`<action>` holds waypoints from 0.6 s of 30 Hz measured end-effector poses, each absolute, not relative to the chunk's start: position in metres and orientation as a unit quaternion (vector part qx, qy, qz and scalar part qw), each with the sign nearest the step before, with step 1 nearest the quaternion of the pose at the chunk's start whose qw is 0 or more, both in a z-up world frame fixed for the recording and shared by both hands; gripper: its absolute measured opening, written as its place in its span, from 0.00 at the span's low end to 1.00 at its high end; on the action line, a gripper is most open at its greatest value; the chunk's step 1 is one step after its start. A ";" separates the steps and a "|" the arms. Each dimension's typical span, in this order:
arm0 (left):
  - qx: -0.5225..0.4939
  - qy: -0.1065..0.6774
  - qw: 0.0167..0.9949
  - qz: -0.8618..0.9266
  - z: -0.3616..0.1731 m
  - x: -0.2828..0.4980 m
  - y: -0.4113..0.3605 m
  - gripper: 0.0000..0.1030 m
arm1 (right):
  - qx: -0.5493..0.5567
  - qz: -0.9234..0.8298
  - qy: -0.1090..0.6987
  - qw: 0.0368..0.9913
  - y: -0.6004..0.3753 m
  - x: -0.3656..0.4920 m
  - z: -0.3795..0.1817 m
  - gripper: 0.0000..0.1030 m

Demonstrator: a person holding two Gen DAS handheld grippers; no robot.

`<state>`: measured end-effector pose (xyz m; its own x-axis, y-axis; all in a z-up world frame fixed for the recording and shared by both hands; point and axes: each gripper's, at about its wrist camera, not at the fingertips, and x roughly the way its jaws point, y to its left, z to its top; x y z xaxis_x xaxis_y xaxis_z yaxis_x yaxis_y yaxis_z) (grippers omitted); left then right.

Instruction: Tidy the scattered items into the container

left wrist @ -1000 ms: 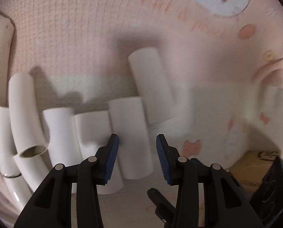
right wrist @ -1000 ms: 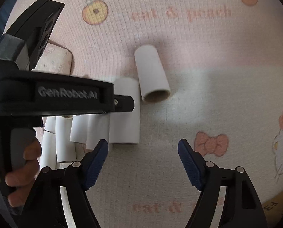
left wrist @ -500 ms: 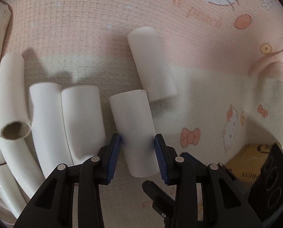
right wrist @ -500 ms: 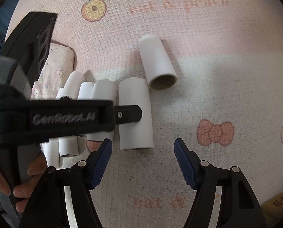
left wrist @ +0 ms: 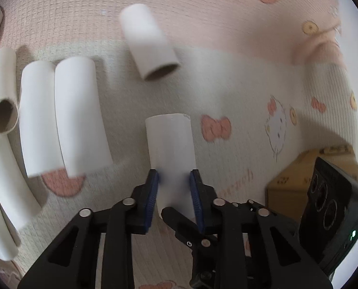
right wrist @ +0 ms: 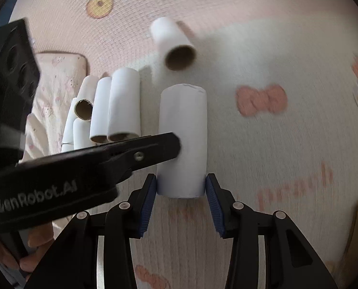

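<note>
My left gripper is shut on a white cardboard tube and holds it above the pink patterned cloth. The same tube shows in the right wrist view, with the left gripper's finger across it. My right gripper has closed in on the tube's near end, its pads touching or nearly touching both sides. A single loose tube lies beyond. Several more tubes lie side by side at the left.
A brown cardboard box sits at the lower right of the left wrist view, partly behind the right gripper's black body. A folded patterned cloth lies behind the row of tubes. The person's hand holds the left gripper.
My left gripper closed on the tube, lifted it and carried it right, away from the row. My right gripper narrowed and moved in around the tube's near end.
</note>
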<state>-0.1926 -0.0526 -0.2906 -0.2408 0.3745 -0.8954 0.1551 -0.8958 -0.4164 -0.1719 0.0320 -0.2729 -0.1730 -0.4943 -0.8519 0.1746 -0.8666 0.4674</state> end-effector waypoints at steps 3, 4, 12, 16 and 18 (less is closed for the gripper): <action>-0.610 -0.200 0.087 0.762 -0.286 -0.177 -0.042 0.06 | 0.611 -0.748 -0.155 0.206 0.039 -0.161 -0.273 0.38; -0.610 -0.197 0.090 0.762 -0.286 -0.172 -0.040 0.06 | 0.614 -0.747 -0.154 0.204 0.040 -0.157 -0.272 0.38; -0.609 -0.233 0.092 0.753 -0.293 -0.148 -0.035 0.06 | 0.619 -0.749 -0.127 0.197 0.036 -0.137 -0.270 0.38; -0.614 -0.229 0.101 0.749 -0.292 -0.136 -0.028 0.06 | 0.624 -0.745 -0.126 0.198 0.046 -0.124 -0.269 0.38; -0.614 -0.231 0.104 0.748 -0.291 -0.129 -0.026 0.06 | 0.625 -0.744 -0.121 0.201 0.051 -0.118 -0.268 0.38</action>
<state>-0.1293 -0.0262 -0.2911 -0.2256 0.4389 -0.8698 0.1291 -0.8714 -0.4732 -0.1176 0.0513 -0.2680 -0.1373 -0.4513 -0.8817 0.1484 -0.8895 0.4322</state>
